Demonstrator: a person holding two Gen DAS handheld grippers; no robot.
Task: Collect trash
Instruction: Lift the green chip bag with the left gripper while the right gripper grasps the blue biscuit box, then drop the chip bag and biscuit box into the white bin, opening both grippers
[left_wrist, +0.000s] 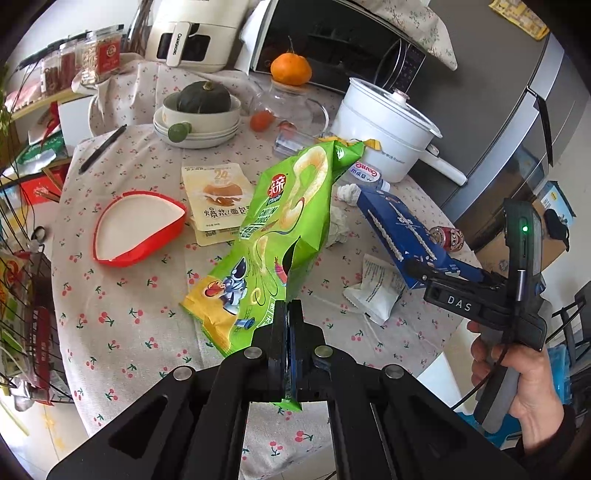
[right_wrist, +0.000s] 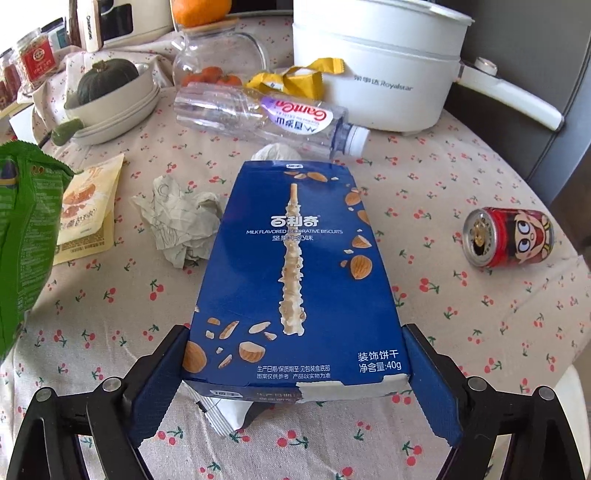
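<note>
My left gripper (left_wrist: 289, 310) is shut on the lower edge of a green snack bag (left_wrist: 273, 236) and holds it up over the table; the bag also shows at the left edge of the right wrist view (right_wrist: 22, 229). My right gripper (right_wrist: 295, 354) is shut on a blue biscuit box (right_wrist: 295, 258), its pads against both long sides; the box also shows in the left wrist view (left_wrist: 402, 236). Other trash lies on the table: a clear plastic bottle (right_wrist: 258, 114), crumpled paper (right_wrist: 181, 225), a red can (right_wrist: 506, 236), a yellow wrapper (right_wrist: 295, 79), a cream bread packet (left_wrist: 218, 201) and a white wrapper (left_wrist: 376, 291).
A red-rimmed white bin (left_wrist: 138, 229) sits at the table's left. A white electric pot (right_wrist: 380, 62), stacked bowls with a green squash (left_wrist: 201, 110), a glass jar (right_wrist: 218, 55), a pen (left_wrist: 101, 147) and a microwave (left_wrist: 340, 40) stand behind. A wire rack (left_wrist: 22, 295) is beside the table's left edge.
</note>
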